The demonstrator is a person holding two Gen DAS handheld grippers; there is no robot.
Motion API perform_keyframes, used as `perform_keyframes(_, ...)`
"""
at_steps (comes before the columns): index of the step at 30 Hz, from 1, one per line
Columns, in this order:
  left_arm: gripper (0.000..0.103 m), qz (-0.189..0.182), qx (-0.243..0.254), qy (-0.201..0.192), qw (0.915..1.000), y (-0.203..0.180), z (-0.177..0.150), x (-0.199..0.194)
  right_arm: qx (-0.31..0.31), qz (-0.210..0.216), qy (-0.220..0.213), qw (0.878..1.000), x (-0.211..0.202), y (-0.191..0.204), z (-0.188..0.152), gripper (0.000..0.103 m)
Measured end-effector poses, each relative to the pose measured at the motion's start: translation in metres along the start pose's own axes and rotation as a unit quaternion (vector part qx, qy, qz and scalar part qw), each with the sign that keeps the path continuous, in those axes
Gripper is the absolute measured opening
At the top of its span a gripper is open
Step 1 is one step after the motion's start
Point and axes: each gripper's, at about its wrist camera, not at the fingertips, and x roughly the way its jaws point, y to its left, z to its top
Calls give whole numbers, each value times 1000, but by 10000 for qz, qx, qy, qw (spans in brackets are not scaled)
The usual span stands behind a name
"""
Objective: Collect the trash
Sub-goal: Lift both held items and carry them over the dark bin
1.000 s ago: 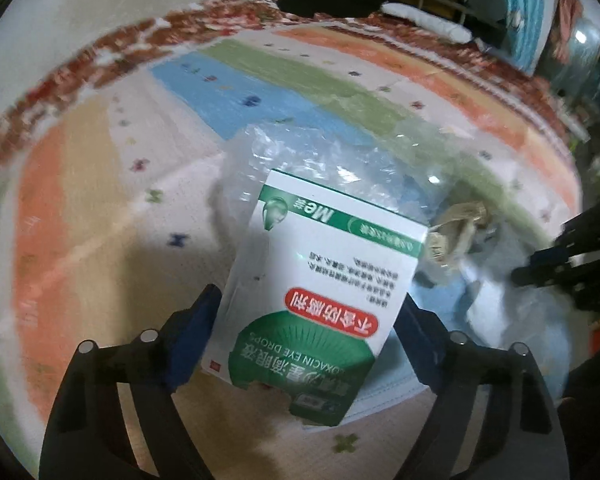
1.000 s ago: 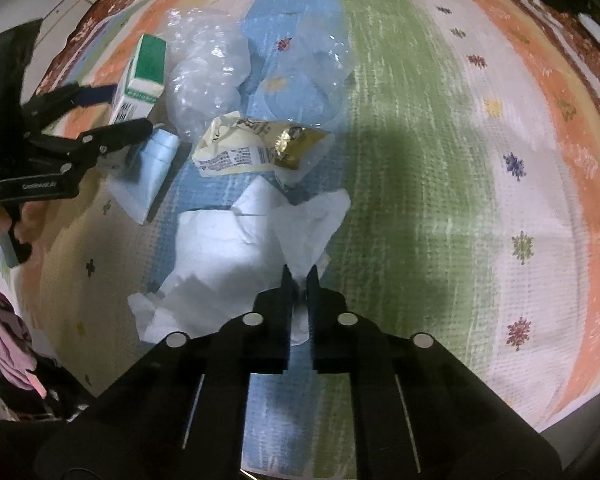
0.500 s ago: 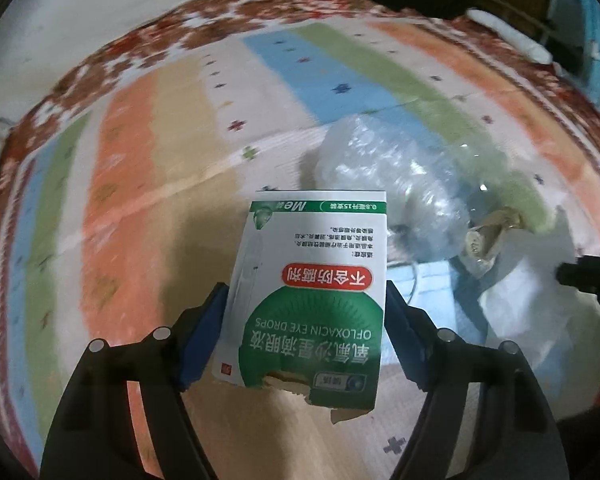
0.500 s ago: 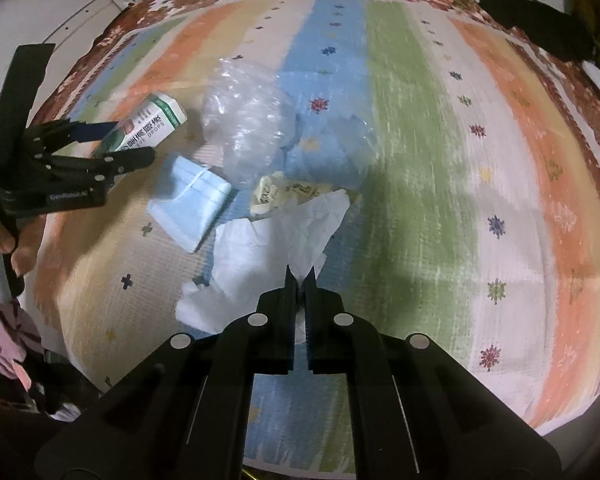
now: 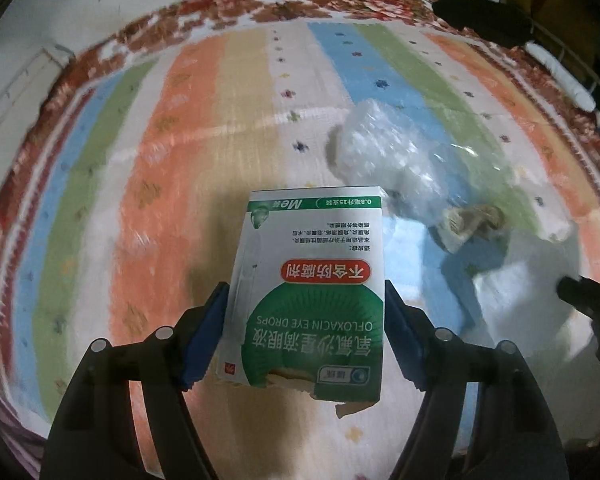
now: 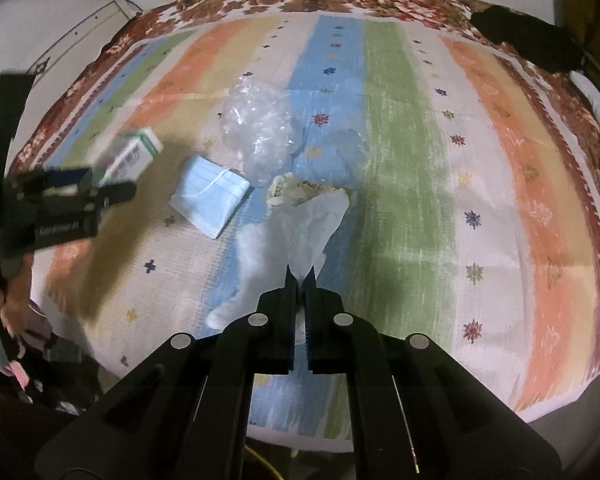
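while the left claw (image 5: 306, 336) grips a green-and-white eye drops box (image 5: 308, 288) by its two side faces, blue pads pressed against it, the box is lifted clear of the striped cloth (image 5: 204, 152) below. its printed face looks toward the left wrist camera, upside down, and the torn bottom flap hangs at the near end. in the right wrist view the same box (image 6: 134, 156) shows at the left edge, blurred, held out ahead of the left claw (image 6: 100, 188), with part of a hand (image 6: 4, 296) below it at the frame's edge.

the right claw (image 6: 299, 276) is clenched on a white crumpled tissue (image 6: 296, 232), pinching its near corner between the closed fingertips; the sheet spreads away from the tips and droops toward the cloth. whether its far end touches the cloth i cannot tell. in the left wrist view the tissue (image 5: 532, 292) is a pale blur at the right, with the tip of the right claw (image 5: 588, 296) dark beside it.

left on the cloth are a folded blue face mask (image 6: 212, 196), a bunched clear plastic bag (image 6: 260, 132) just beyond it, and a crumpled yellowish wrapper (image 6: 292, 192) partly hidden behind the tissue's far edge. the plastic bag (image 5: 384, 152) and the wrapper (image 5: 468, 224) also show in the left wrist view, beyond and to the right of the box. a dark object (image 6: 528, 40) lies at the cloth's far right border.
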Motion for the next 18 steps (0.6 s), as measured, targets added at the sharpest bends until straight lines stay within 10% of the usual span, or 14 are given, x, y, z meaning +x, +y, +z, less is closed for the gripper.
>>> perform_keyframes(18, 72, -774, -680, -114, 9946, 2, -48, -66, 64, 224, -685, 9974, -76, 20, -29, 3)
